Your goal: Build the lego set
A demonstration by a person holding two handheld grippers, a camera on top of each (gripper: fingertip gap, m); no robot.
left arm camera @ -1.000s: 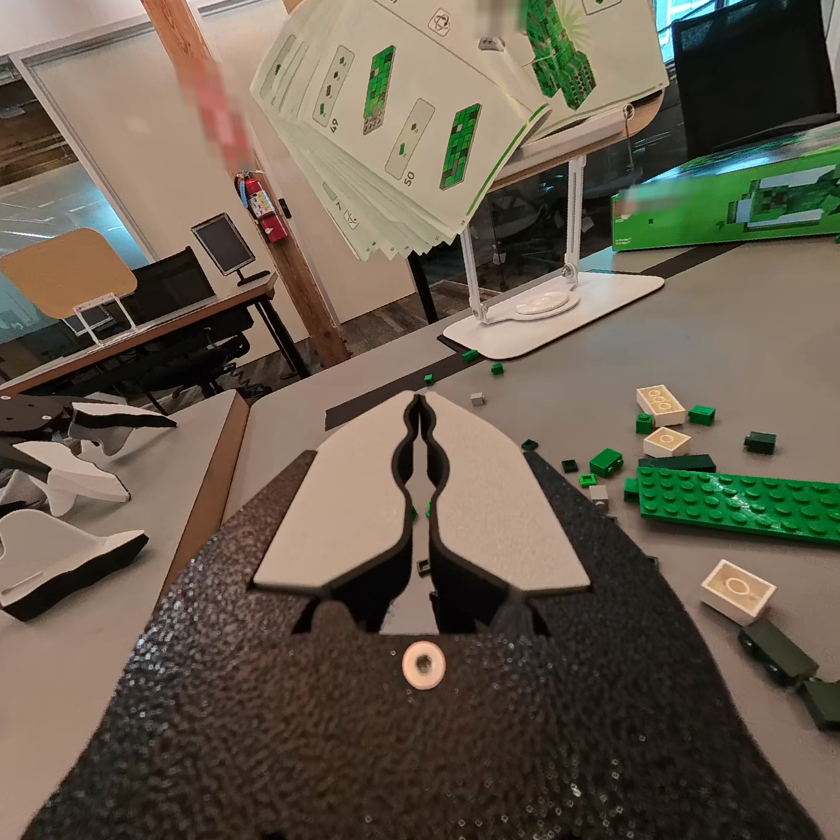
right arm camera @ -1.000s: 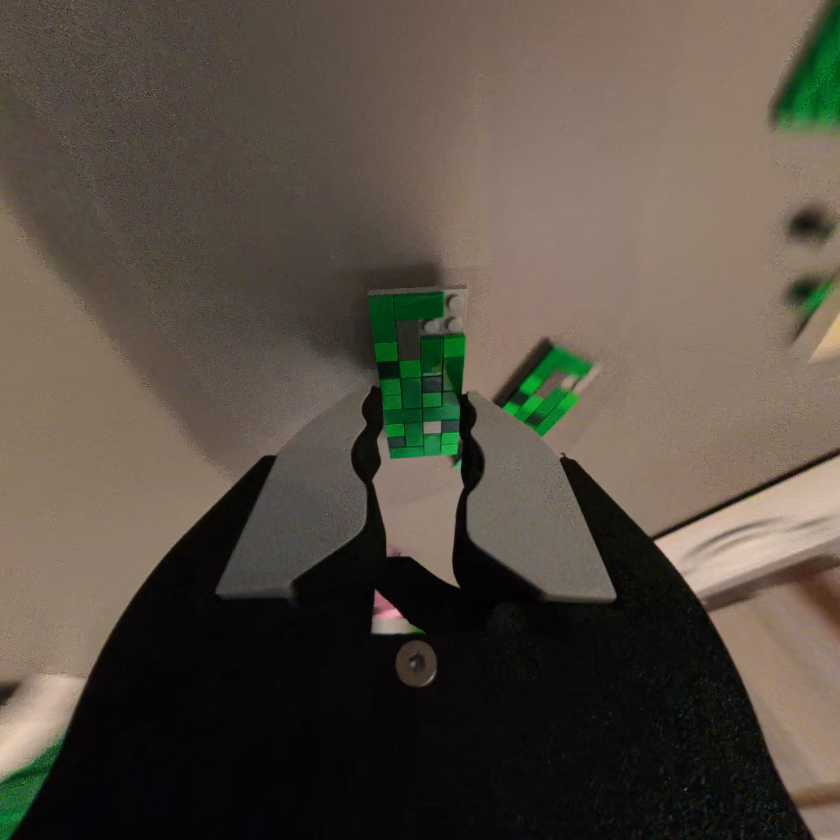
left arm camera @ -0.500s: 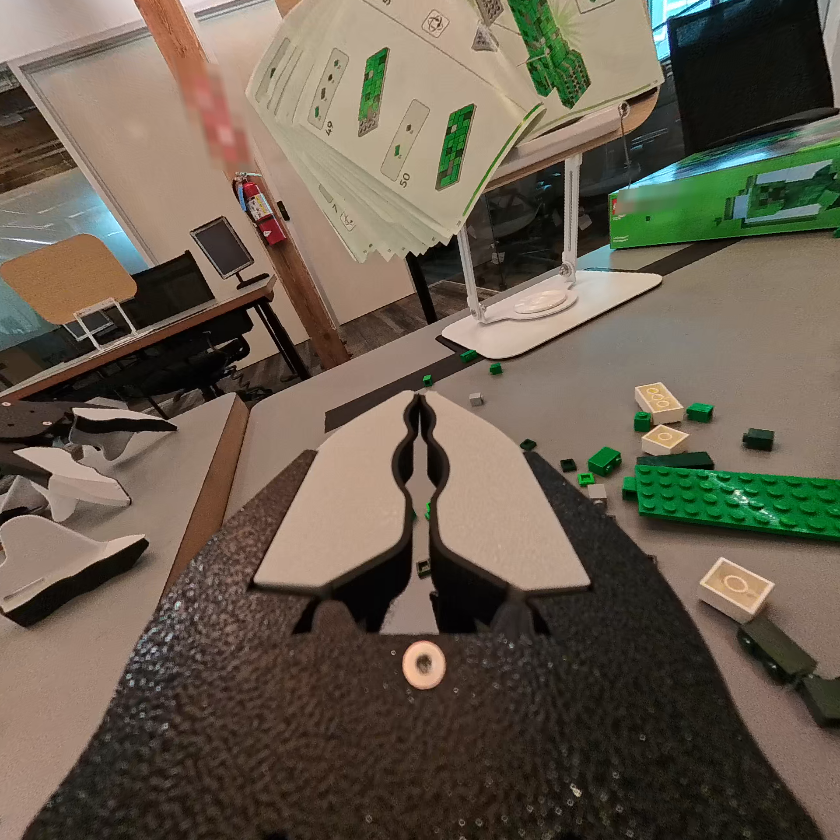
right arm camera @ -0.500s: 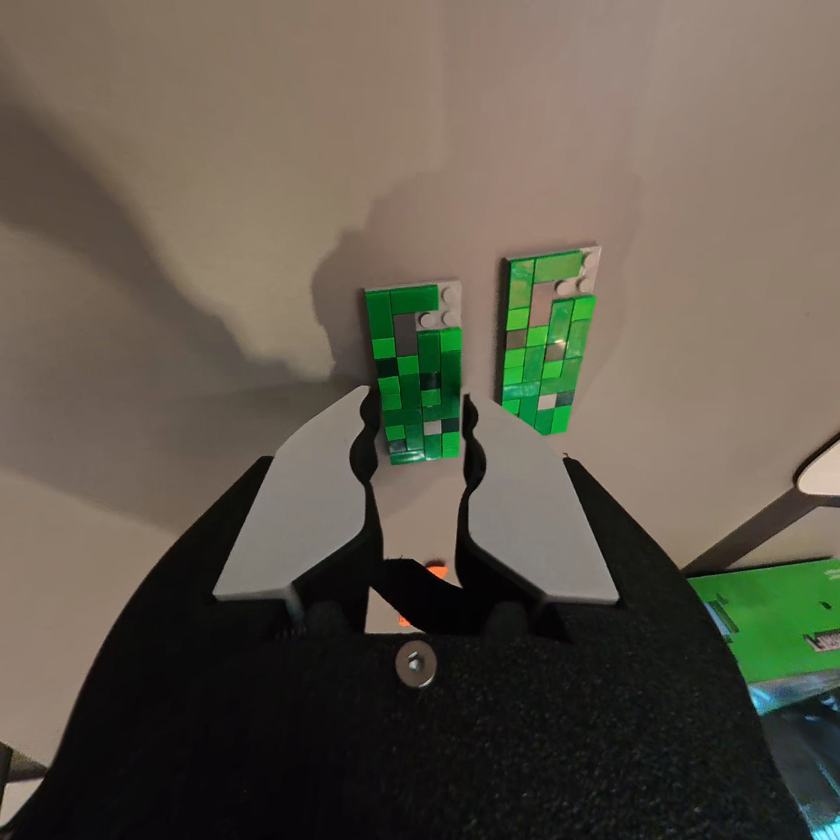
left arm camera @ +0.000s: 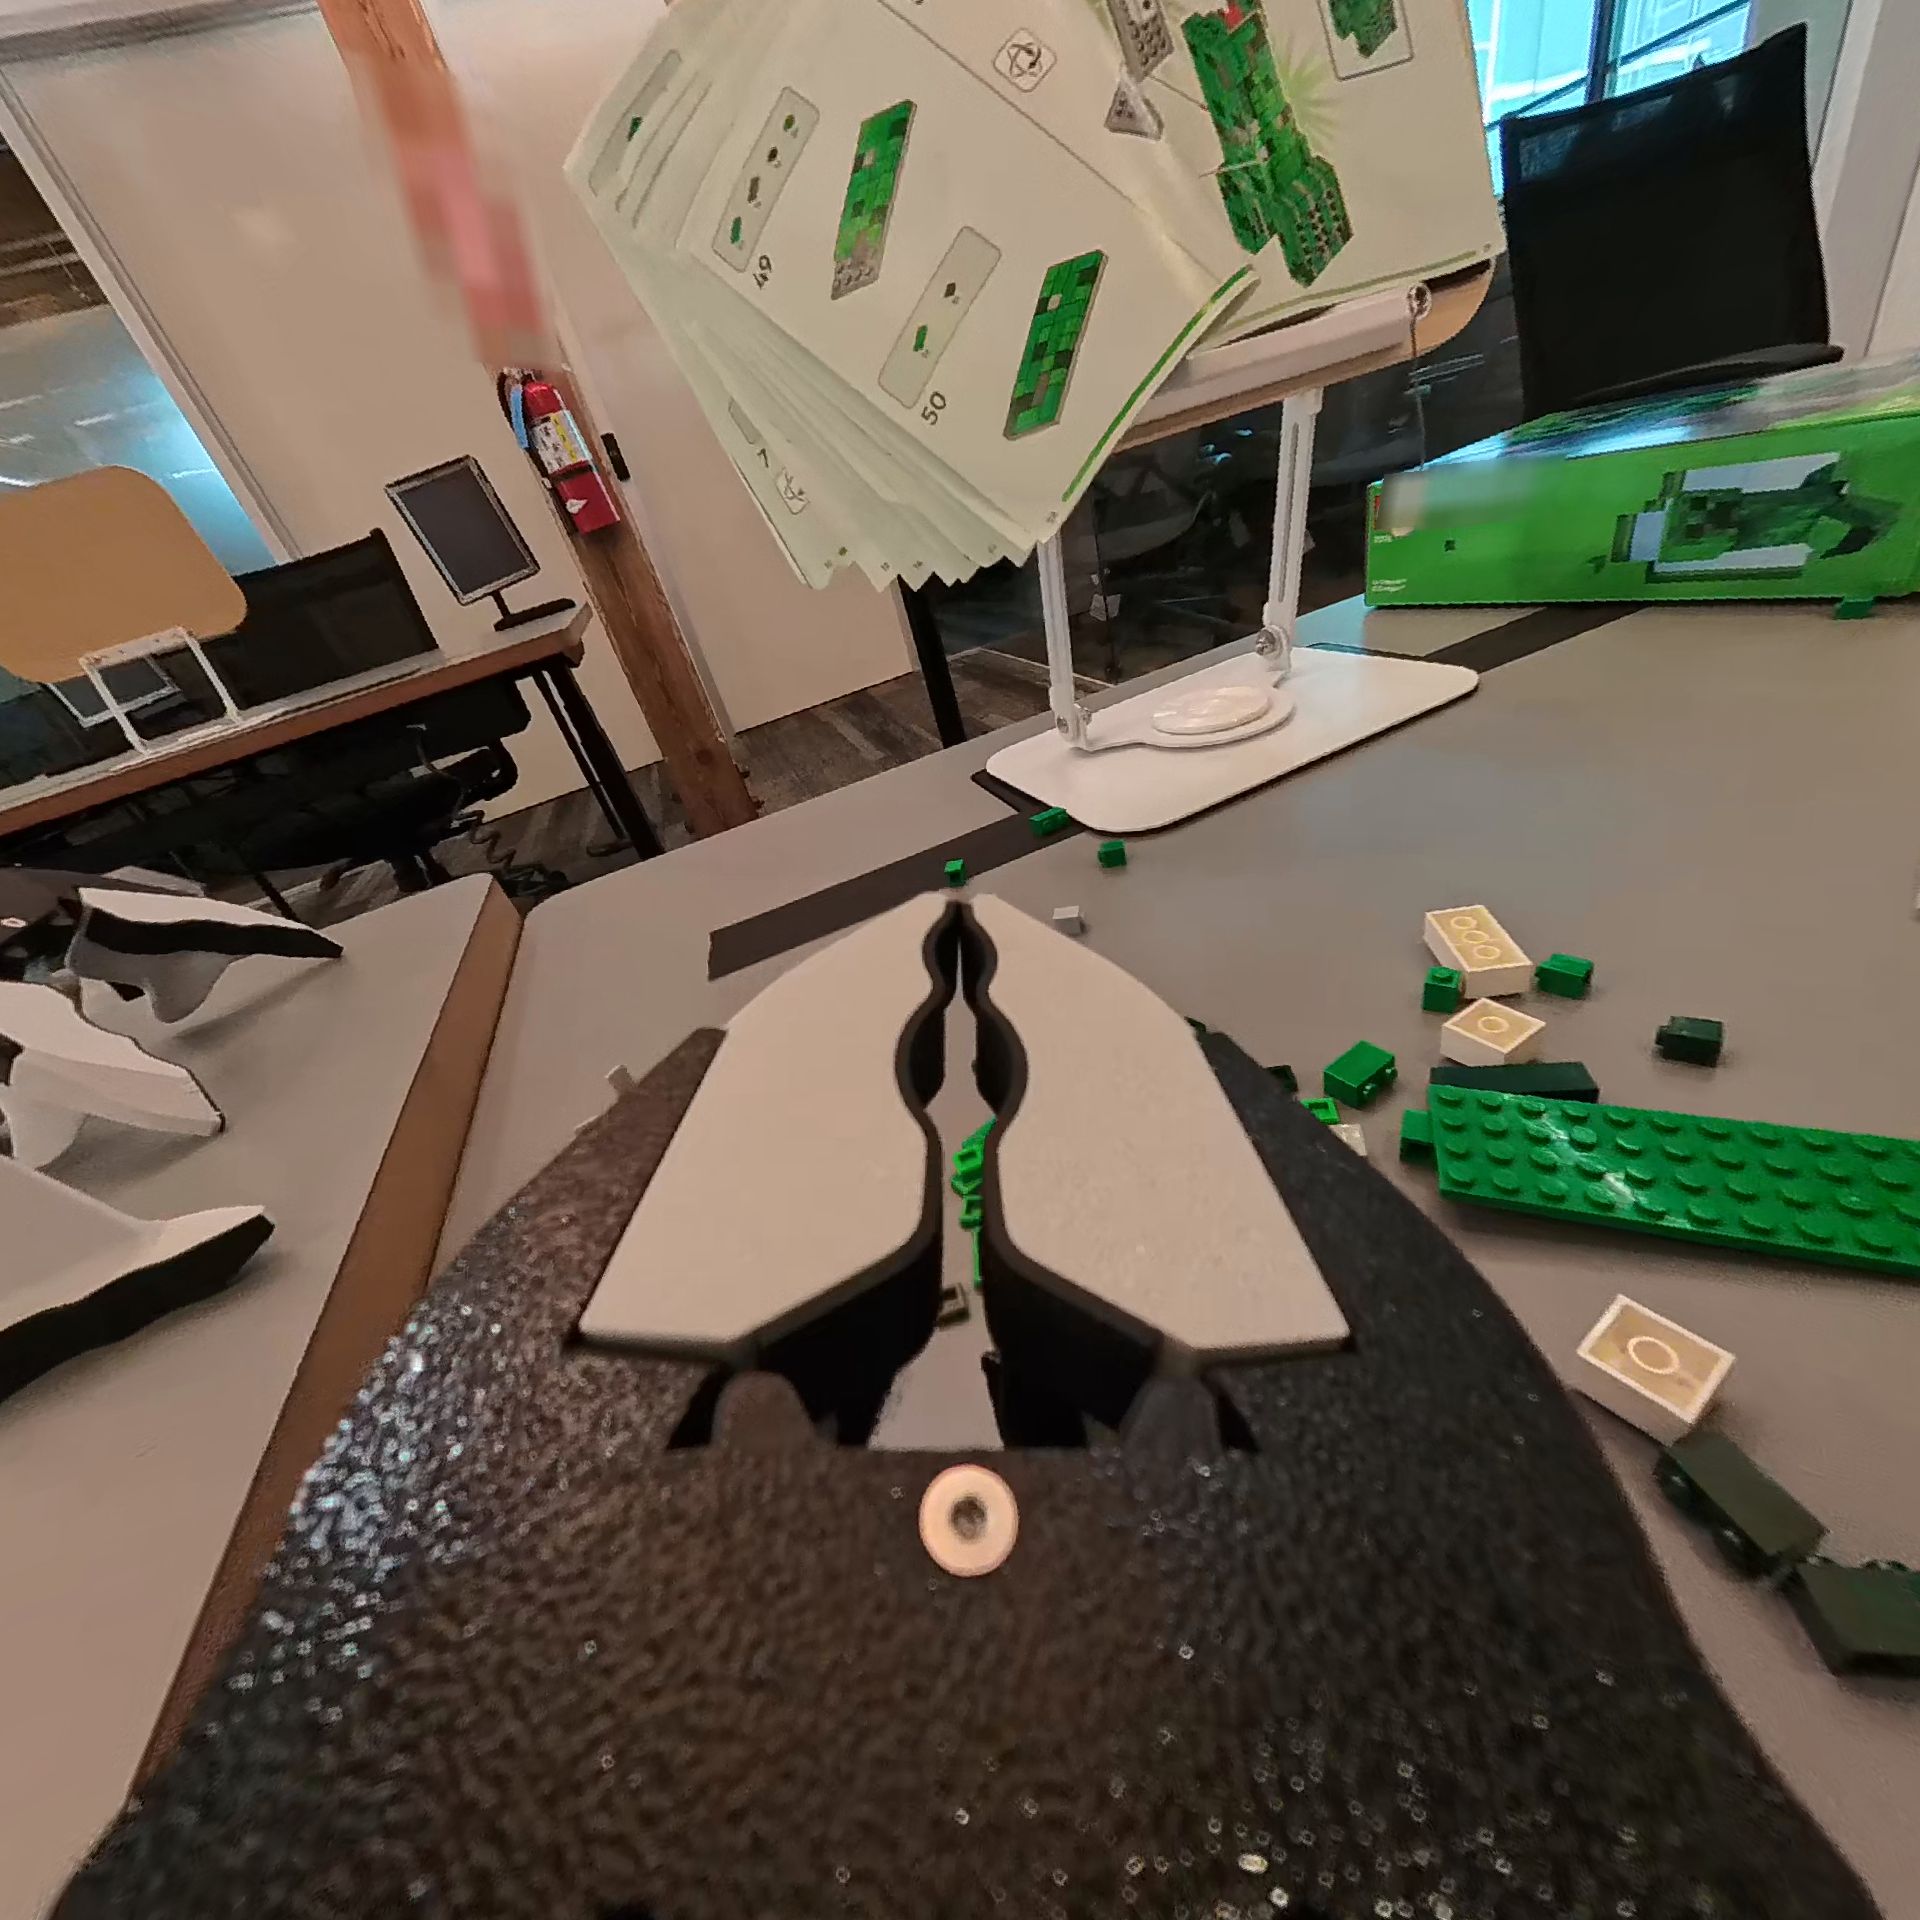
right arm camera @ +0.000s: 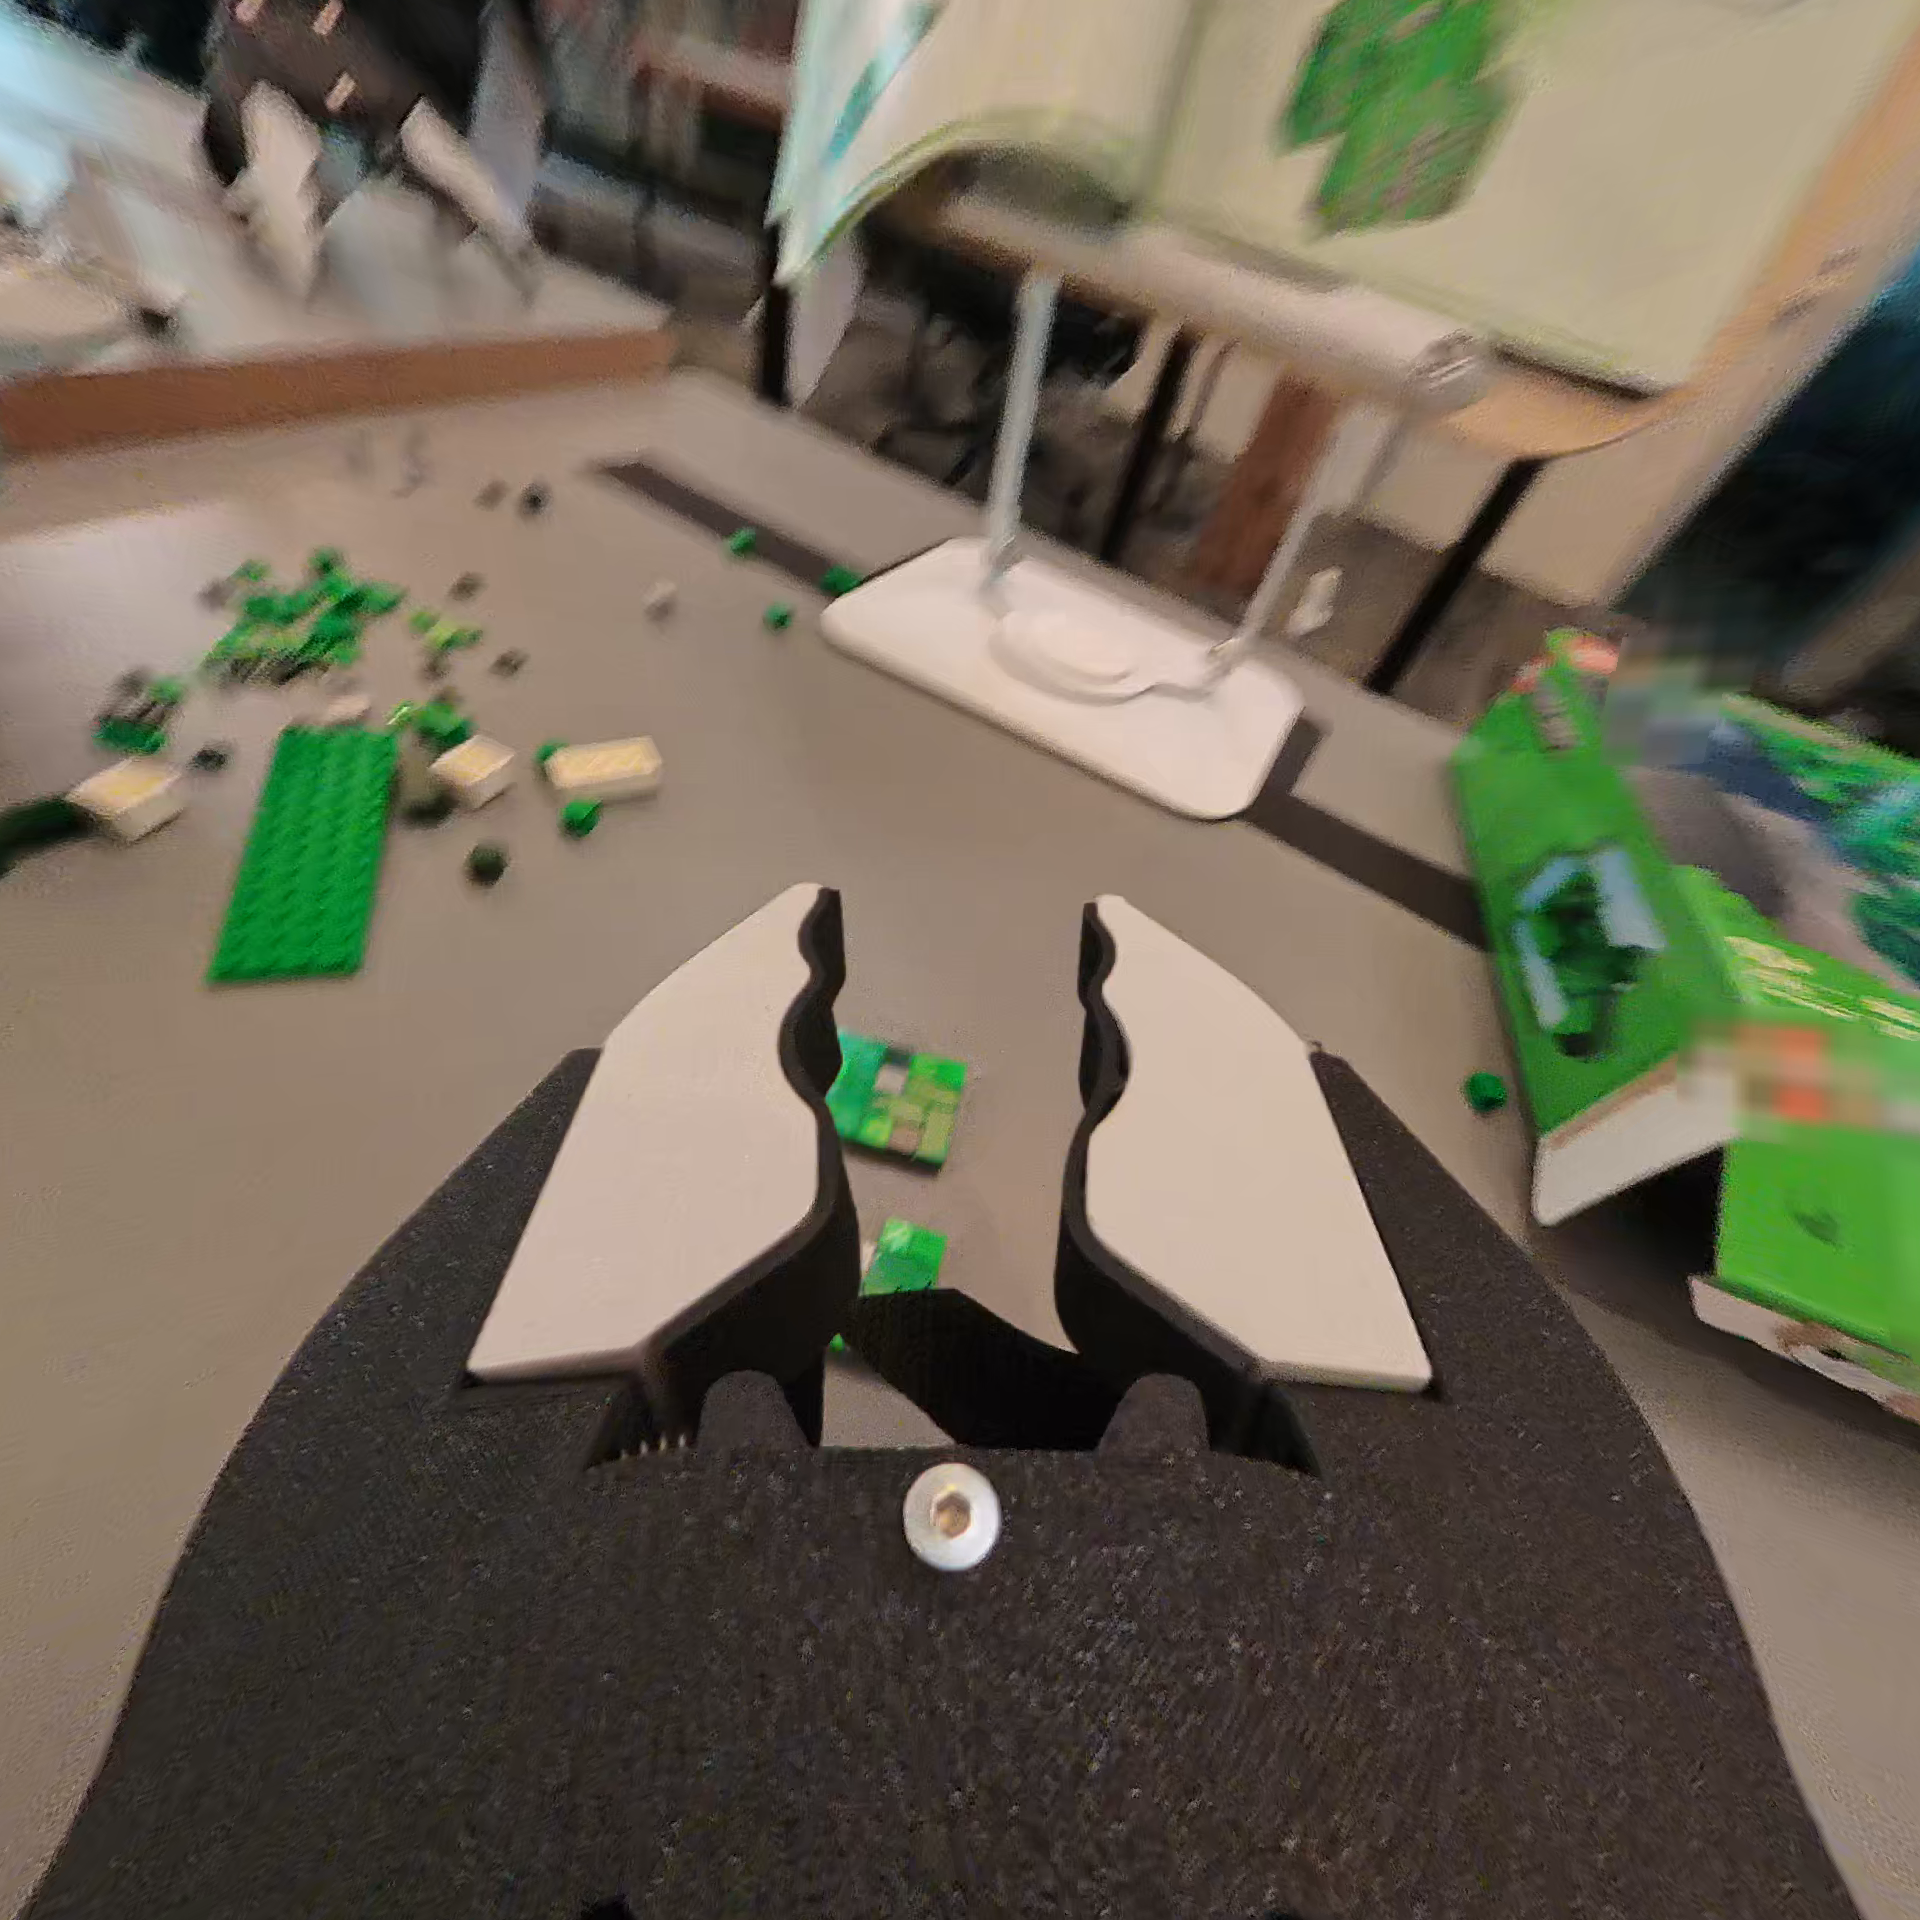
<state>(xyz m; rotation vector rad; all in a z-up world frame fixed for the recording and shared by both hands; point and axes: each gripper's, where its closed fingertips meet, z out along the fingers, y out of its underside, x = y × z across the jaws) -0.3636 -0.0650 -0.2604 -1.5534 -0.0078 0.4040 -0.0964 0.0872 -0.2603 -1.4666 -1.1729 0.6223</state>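
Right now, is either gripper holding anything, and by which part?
No. The left gripper is shut on nothing; the right gripper is open above a green tiled plate on the table.

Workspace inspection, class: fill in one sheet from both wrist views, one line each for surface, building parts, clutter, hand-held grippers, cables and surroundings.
Surface: grey table crossed by a dark strip.
Building parts: green studded plate, white bricks, small green pieces, two tiled green panels lying flat.
Clutter: green box, white stand carrying an open instruction booklet.
Hand-held grippers: left hand-held gripper shut, holding nothing; right hand-held gripper open above the panels.
Cables: nothing seen.
Surroundings: fire extinguisher, wooden post, desks, black chair.
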